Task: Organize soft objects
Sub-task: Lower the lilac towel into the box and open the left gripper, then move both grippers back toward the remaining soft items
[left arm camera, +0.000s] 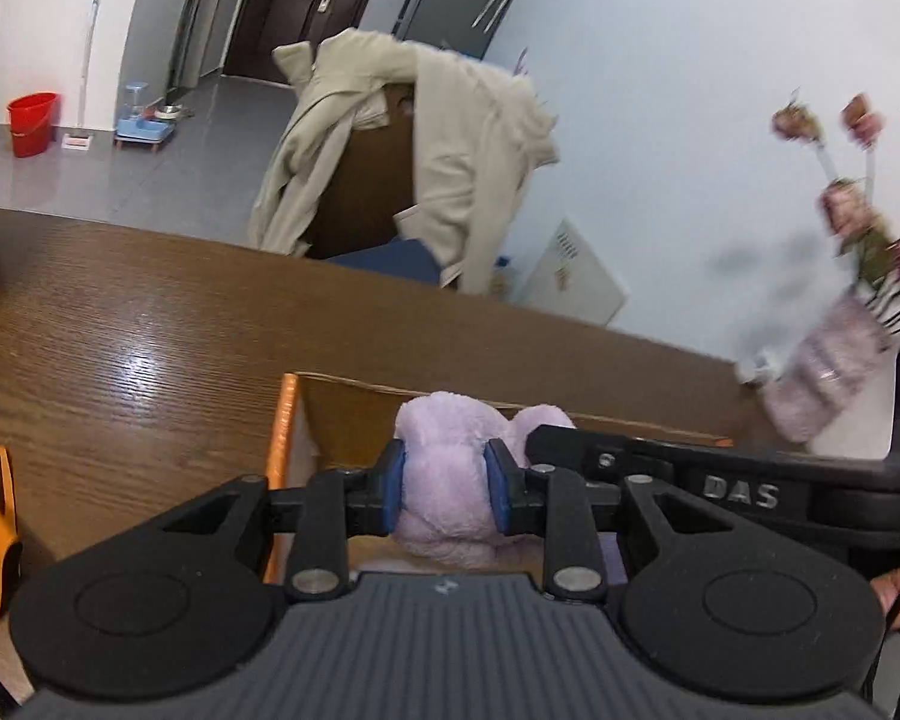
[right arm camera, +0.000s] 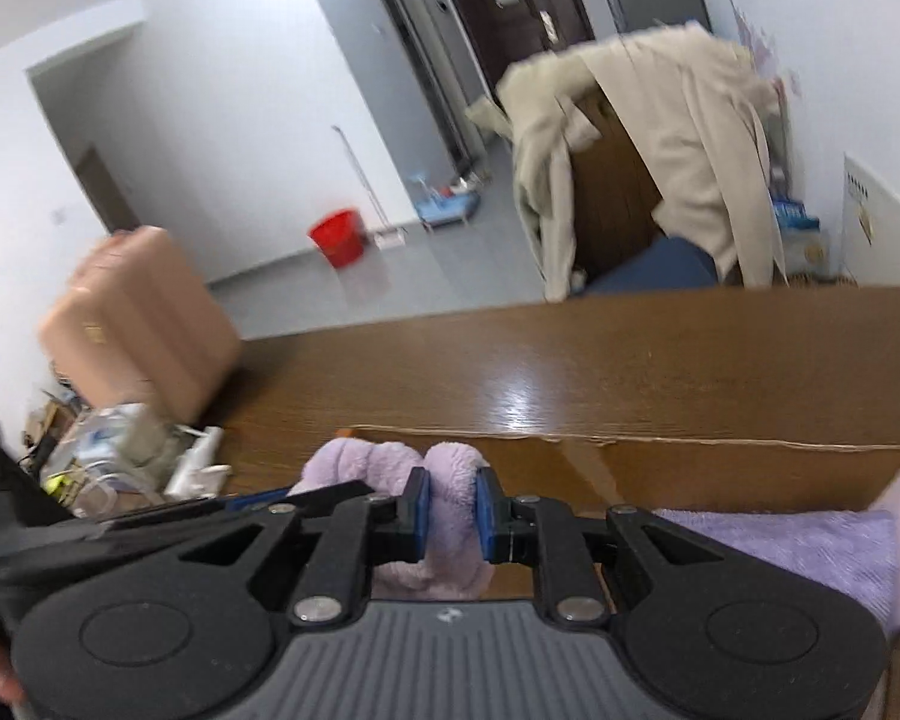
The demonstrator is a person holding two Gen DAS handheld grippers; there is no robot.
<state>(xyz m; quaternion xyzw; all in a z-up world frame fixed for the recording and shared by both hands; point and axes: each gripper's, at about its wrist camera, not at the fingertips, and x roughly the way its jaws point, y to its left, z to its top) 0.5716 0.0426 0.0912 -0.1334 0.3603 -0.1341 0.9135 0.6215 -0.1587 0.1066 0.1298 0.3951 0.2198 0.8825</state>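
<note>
Your left tool and right tool each clench the lilac plush over the box; worktop beyond.

Each wrist camera sits close behind its own fingers, angled down over the cardboard box; both share the draped chair at twelve o'clock.

The left gripper is showing matte black linkage arms, blue pads on its fingertips and silver rivets at the pivots — two round black discs are flanking a ribbed grey housing bearing a small pale logo. The right gripper is wearing the same black, blue and grey build. Seen from the left wrist, its side is carrying raised letters reading "DAS" beside a screw.
</note>
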